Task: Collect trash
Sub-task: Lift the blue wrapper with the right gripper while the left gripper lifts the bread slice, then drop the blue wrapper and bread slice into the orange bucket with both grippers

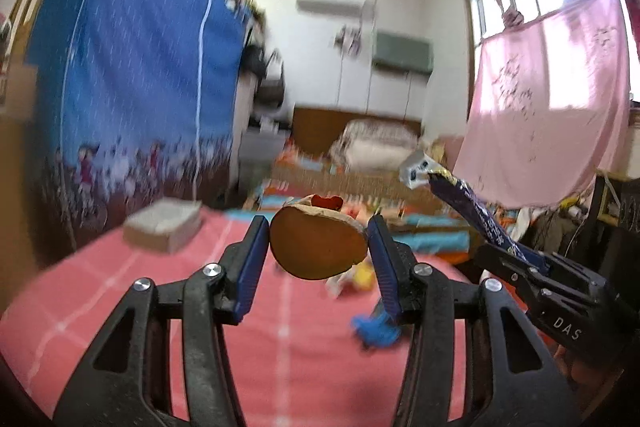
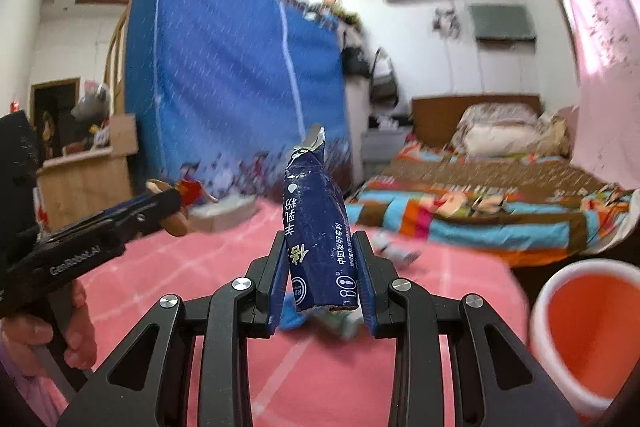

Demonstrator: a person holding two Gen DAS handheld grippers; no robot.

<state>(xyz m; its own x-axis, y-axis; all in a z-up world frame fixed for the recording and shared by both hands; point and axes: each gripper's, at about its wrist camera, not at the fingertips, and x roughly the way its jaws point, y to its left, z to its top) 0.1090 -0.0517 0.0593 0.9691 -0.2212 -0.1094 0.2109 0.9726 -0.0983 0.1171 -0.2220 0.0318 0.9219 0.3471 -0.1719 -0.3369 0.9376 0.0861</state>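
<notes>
My left gripper (image 1: 318, 241) is shut on a brown paper wrapper (image 1: 318, 245) with a red mark on top, held above the pink cloth. My right gripper (image 2: 322, 265) is shut on a dark blue snack wrapper (image 2: 316, 227) with a silver torn top, standing upright between the pads. In the left wrist view the right gripper (image 1: 516, 259) shows at the right with the blue wrapper (image 1: 472, 207). In the right wrist view the left gripper (image 2: 160, 207) shows at the left with its brown wrapper (image 2: 176, 223). More scraps lie on the cloth: blue (image 1: 376, 327) and yellow-white (image 1: 352, 277).
A pink checked cloth (image 2: 160, 267) covers the surface below. A red bin with a white rim (image 2: 584, 331) stands at the right. A flat cardboard box (image 1: 164, 227) lies far left. A blue wardrobe (image 2: 224, 75), a bed (image 2: 480, 203) and a pink curtain (image 1: 544, 107) lie beyond.
</notes>
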